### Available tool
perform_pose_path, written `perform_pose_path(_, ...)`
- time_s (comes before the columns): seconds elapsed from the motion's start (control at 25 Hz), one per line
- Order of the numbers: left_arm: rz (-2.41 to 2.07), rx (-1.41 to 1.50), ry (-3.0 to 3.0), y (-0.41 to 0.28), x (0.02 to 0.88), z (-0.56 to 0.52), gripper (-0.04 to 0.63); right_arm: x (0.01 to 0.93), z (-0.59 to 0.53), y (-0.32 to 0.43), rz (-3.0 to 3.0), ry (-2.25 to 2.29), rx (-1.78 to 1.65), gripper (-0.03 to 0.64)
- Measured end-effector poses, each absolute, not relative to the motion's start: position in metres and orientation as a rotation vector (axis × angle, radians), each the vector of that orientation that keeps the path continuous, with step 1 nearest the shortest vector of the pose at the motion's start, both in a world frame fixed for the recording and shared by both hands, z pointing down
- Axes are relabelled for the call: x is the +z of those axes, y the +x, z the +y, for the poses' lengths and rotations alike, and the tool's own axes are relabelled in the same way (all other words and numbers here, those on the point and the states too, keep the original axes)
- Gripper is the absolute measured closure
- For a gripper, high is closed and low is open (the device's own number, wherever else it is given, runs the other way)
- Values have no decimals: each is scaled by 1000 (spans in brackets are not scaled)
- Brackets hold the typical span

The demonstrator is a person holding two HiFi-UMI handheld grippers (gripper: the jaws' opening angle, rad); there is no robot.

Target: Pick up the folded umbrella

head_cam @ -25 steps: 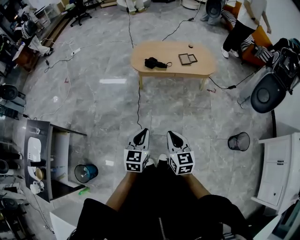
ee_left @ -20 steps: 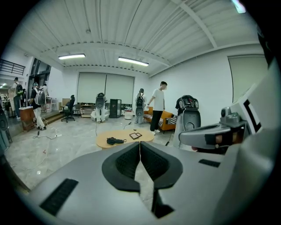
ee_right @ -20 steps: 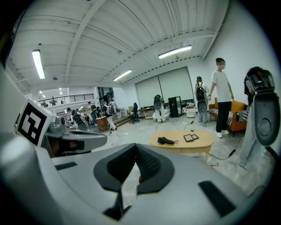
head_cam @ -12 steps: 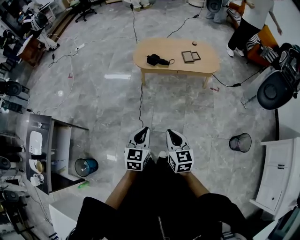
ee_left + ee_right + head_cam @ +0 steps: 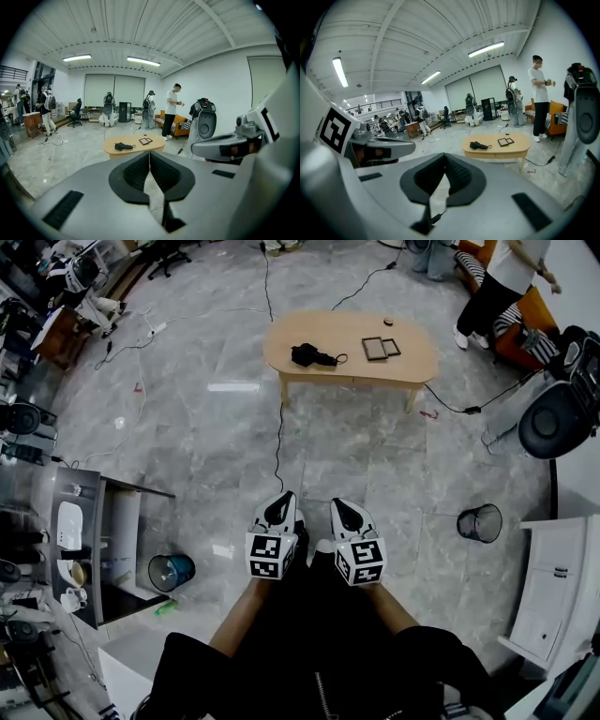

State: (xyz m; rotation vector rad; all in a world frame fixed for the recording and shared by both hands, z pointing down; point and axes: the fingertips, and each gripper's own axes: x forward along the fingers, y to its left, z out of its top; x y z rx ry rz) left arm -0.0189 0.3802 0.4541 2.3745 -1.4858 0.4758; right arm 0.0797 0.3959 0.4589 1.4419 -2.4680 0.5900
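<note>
- The left gripper (image 5: 281, 503) and right gripper (image 5: 343, 510) sit side by side, just in front of the person's dark-clothed lap, over grey marble floor.
- In the left gripper view, the left gripper's (image 5: 149, 161) black ribbed jaws meet with nothing between them.
- The right gripper's (image 5: 444, 162) jaws are likewise pressed together and empty.
- The black folded umbrella (image 5: 312, 355) lies near the left end of the oval light wooden table (image 5: 412, 360), well apart from both grippers.
- Two flat dark-framed rectangles (image 5: 379, 348), possibly tablets, lie at the table's middle.
</note>
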Motion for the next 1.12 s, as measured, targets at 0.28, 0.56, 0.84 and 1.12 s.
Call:
perform_pose_path(0.28, -1442, 458, 2392, -16, 457, 358, 580, 458, 374, 83, -2437, 1478, 583, 606)
perform_pose_path(0.56, -1416, 458, 2410, -27, 459, 322, 580, 463, 342, 69, -2416, 1483, 588, 606)
perform_pose_path(0.84, -1384, 442, 2415, -43, 461, 280, 580, 466, 308, 42, -2400, 1451, 561, 606)
perform_pose_path(1.12, -1355, 430, 2439, -59, 459, 248, 580, 466, 279, 27, -2371, 1486, 556, 606)
